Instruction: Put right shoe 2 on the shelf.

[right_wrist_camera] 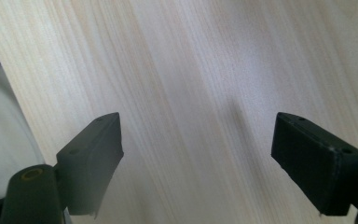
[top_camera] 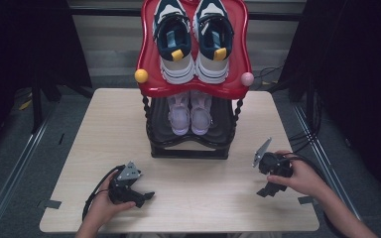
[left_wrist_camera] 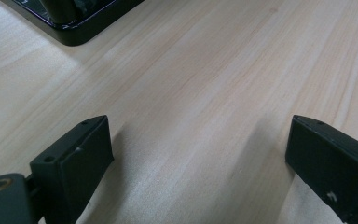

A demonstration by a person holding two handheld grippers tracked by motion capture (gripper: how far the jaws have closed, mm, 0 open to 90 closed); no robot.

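In the high view, a two-tier shoe rack (top_camera: 191,144) stood at the upper middle of the bench (top_camera: 104,129). Its red top shelf (top_camera: 193,89) carried a pair of navy and white sneakers (top_camera: 193,39), heels toward the person, and a pair of pale shoes (top_camera: 190,114) sat on the black lower shelf, also heels out, probably so either pair could be gripped from the front. The left claw (top_camera: 146,196) rested low at the lower left of the frame and the right claw (top_camera: 267,191) at the lower right, each held in a hand and well apart from the rack. Both seemed parked on the bench at rest, ready to reach forward.

In the left gripper view, the left claw (left_wrist_camera: 200,154) stood wide with nothing between its jaws but bare wood. The rack's black base (left_wrist_camera: 74,28) showed at the upper left of the frame, some way ahead.

In the right gripper view, the right claw (right_wrist_camera: 198,154) was likewise spread wide and empty, aimed down at the bench. A white cloth (right_wrist_camera: 0,130) lay past the bench edge at the left of the frame.
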